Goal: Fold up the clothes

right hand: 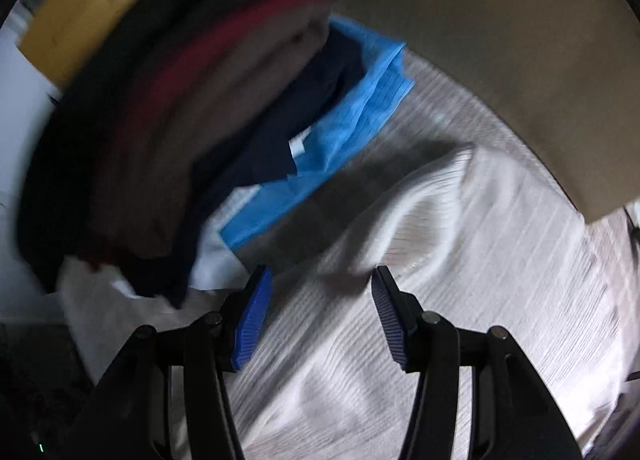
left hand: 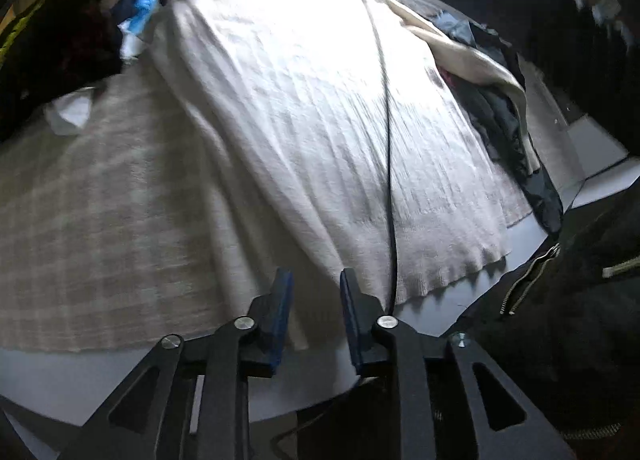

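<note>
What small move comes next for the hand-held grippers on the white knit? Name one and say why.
Probably lower the right hand-held gripper onto the raised fold of the white knit garment and close. Its jaws are open and empty, the fold lies just ahead, and the left hand-held gripper is open too, near the hem.

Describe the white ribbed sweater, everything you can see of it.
The sweater is a pale cream ribbed knit, spread mostly flat and brightly lit. A thin dark cord runs lengthwise over it. Its hem lies nearest the left gripper, whose jaws stand apart and hold nothing. One side overlaps a beige plaid cloth. In the right view, a rumpled fold rises ahead of the open right gripper, and a blue garment lies at its edge.
</note>
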The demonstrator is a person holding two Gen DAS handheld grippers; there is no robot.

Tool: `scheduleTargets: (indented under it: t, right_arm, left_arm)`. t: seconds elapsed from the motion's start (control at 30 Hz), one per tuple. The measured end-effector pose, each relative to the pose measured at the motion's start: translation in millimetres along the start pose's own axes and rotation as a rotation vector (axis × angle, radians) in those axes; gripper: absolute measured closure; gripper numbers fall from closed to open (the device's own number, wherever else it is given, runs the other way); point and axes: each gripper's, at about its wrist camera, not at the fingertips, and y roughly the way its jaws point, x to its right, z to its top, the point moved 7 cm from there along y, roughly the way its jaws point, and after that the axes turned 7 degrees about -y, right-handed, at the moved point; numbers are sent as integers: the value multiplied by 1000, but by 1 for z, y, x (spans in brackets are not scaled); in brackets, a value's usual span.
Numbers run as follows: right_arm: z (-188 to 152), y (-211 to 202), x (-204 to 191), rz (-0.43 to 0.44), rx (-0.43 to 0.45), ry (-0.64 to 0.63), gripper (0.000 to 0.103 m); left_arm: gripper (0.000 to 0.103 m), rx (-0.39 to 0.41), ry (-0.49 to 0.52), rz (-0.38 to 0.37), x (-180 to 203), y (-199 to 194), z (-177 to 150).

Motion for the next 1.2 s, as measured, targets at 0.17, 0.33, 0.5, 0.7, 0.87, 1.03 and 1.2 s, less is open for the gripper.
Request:
scheduleTargets:
  t: [0.17,0.33,0.5,0.7,0.87,1.03,1.2]
  right_arm:
    - [-1,5,3,-43,7,-33,89]
    - [-13,-21,19,28,72,22,94]
    - [-52,-43,66,126,142,200,84]
    - [-98,-44,101,-15,69,260,65]
    - [-74,-53,93,64,163,232,58]
    - [-48,-28,73,59,137,204,58]
    - [-59,-51,73,-26,162,162,98]
  left_arm:
    - [97,-1,48,11,4,20,-5]
    - [100,35,34,3,3,4,-6]
    - [93,22,96,-67,31,-11,-12]
    - [88,7,-1,-16,1,-8,-20]
    - [88,76,-81,35,-38,-17,10]
    - [87,167,-95,91,-75,-14,73]
    - [87,219,-75,103,-87,3,134]
